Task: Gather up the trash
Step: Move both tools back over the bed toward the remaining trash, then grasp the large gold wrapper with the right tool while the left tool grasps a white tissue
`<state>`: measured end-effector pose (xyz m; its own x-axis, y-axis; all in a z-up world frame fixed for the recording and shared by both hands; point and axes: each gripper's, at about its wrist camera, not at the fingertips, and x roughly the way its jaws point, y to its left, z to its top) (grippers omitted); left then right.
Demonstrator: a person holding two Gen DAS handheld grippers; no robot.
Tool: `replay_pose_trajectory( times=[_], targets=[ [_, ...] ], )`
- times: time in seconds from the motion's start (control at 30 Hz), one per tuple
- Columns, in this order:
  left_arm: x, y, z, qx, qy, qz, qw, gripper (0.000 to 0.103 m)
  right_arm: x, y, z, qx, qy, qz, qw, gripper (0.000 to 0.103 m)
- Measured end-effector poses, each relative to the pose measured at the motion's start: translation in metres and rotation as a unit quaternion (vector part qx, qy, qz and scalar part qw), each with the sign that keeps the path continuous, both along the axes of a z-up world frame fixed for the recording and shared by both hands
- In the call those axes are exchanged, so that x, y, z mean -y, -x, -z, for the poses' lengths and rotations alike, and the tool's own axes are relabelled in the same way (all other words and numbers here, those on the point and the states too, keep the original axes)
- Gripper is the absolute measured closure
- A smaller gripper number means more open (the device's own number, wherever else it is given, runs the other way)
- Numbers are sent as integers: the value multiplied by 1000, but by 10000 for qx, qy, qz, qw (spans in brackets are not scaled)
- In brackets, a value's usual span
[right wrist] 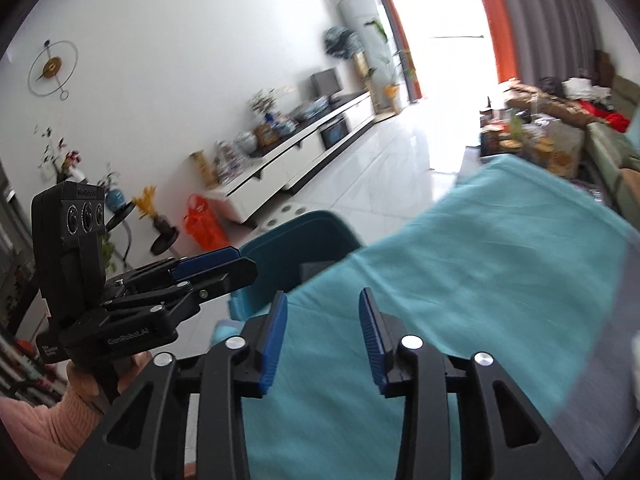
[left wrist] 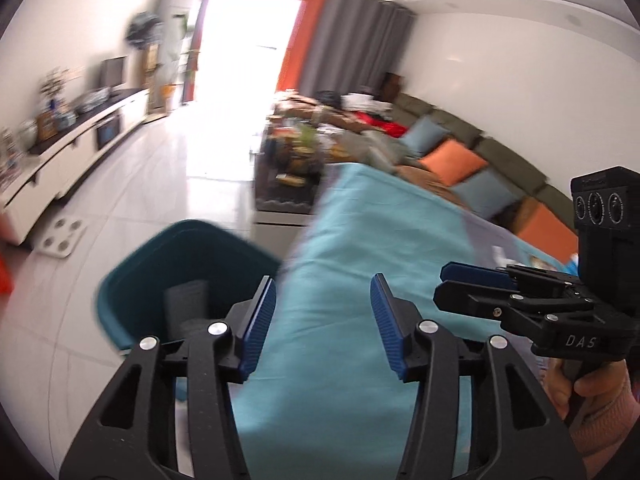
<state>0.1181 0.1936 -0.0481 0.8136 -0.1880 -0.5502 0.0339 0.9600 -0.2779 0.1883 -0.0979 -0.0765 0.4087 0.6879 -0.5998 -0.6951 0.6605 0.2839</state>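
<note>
A teal bin (left wrist: 188, 256) stands on the floor beside a table under a light blue cloth (left wrist: 384, 240); a grey object lies inside it. My left gripper (left wrist: 323, 298) is open and empty, just right of the bin over the cloth's edge. My right gripper (right wrist: 323, 312) is open and empty over the cloth (right wrist: 480, 272), with the bin (right wrist: 296, 240) ahead to its left. Each gripper shows from the side in the other's view: the right one (left wrist: 448, 284), the left one (right wrist: 240, 260). Both views are blurred and no trash shows clearly.
A white TV cabinet (left wrist: 80, 148) with ornaments runs along the left wall. A cluttered coffee table (left wrist: 292, 152) and a sofa with orange and blue cushions (left wrist: 456, 160) stand beyond the cloth. An orange bag (right wrist: 202, 222) and a white scale (left wrist: 62, 238) sit on the tiled floor.
</note>
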Motion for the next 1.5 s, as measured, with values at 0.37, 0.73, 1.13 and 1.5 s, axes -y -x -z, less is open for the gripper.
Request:
replay_pose_trajectory(
  times=[0.37, 0.73, 1.13, 1.5],
  targets=[
    [125, -40, 8, -213, 9, 1415, 9897, 54, 146, 25, -2, 251, 120, 1603, 9867, 63],
    [252, -76, 18, -645, -217, 2469, 9666, 50, 276, 44, 13, 196, 259, 3243, 9454, 57],
    [338, -123, 32, -1053, -433, 2739, 9550, 40, 357, 40, 42, -146, 214, 3906, 9202, 57],
    [360, -146, 51, -1382, -605, 2728, 9502, 53, 353, 26, 52, -336, 366, 3750, 9257, 51]
  ],
)
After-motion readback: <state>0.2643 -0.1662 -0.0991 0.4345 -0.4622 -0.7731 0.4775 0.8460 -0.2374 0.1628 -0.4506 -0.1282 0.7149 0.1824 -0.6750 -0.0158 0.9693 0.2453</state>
